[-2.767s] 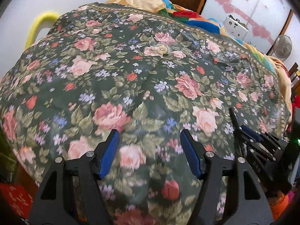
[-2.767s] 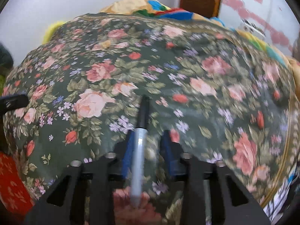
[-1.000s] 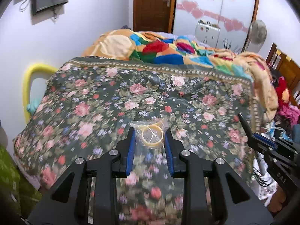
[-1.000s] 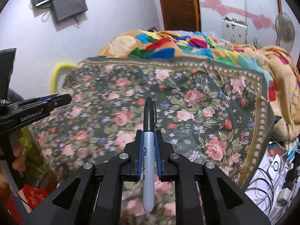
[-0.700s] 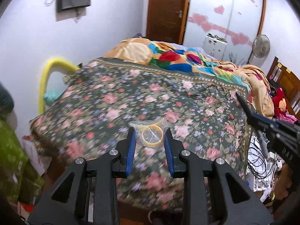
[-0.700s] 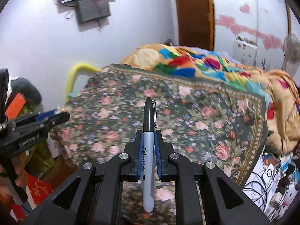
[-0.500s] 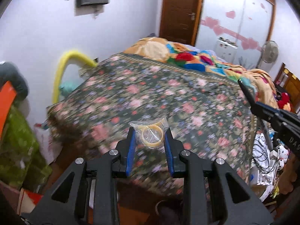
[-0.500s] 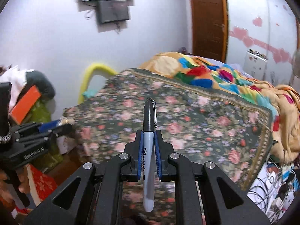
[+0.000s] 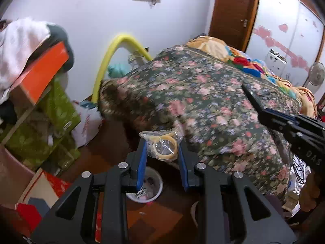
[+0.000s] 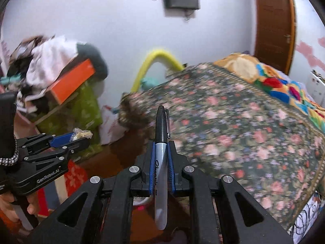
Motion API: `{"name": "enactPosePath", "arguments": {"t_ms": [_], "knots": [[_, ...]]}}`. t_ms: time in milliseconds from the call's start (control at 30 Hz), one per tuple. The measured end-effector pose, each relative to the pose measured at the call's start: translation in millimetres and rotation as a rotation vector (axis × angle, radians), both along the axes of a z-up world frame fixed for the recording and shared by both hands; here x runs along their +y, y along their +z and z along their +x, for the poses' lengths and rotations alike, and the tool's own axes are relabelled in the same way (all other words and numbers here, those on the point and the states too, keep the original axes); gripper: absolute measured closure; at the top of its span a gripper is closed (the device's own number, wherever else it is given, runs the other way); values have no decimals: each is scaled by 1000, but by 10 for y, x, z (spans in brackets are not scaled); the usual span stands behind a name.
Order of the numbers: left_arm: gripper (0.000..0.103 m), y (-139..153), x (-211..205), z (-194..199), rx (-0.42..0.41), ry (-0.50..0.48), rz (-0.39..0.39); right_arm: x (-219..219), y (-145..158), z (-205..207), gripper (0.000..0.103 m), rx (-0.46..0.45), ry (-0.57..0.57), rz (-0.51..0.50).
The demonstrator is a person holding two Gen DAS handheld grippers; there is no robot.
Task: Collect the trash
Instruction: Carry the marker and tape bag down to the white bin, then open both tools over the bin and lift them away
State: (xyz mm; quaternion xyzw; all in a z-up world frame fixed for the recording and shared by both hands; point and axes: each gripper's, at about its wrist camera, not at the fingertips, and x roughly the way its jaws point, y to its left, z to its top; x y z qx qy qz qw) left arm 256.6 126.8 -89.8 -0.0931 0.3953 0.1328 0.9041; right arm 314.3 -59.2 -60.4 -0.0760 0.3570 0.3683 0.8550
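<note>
My left gripper (image 9: 161, 142) is shut on a clear plastic bag with a tape roll (image 9: 163, 145) and holds it in the air above a small white trash bin (image 9: 157, 185) on the floor by the bed. My right gripper (image 10: 161, 144) is shut on a grey marker pen with a black cap (image 10: 161, 156), upright between the pads. The left gripper also shows in the right wrist view (image 10: 78, 137) at the left, with the bag (image 10: 82, 132) at its tips. The right gripper shows in the left wrist view (image 9: 262, 106) at the right.
A bed with a floral blanket (image 9: 213, 105) fills the right side. Green boxes and an orange box (image 9: 43, 71) with clothes stand at the left. A yellow foam tube (image 9: 113, 52) leans on the wall. A white shopping bag (image 9: 87, 122) lies on the brown floor.
Both grippers have swung left and away from the bed with their loads. The floor, the trash bin and the stacked boxes have come into view.
</note>
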Motion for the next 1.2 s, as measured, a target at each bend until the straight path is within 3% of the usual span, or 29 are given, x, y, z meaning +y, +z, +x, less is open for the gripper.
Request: {"name": "enactPosePath", "arguments": {"t_ms": [333, 667, 867, 933, 1000, 1200], "knots": [[75, -520, 527, -377, 48, 72, -69, 838, -551, -233, 92, 113, 131, -113], [75, -1153, 755, -314, 141, 121, -117, 1405, -1078, -137, 92, 219, 183, -212], [75, -1328, 864, -202, 168, 135, -148, 1680, -1195, 24, 92, 272, 203, -238], [75, -1354, 871, -164, 174, 135, -153, 1731, -1203, 52, 85, 265, 190, -251], [75, -1379, 874, -114, 180, 134, -159, 1738, -1190, 78, 68, 255, 182, -254], [70, -1411, 843, 76, 205, 113, -178, 1603, -1076, 108, 66, 206, 157, -246]]}}
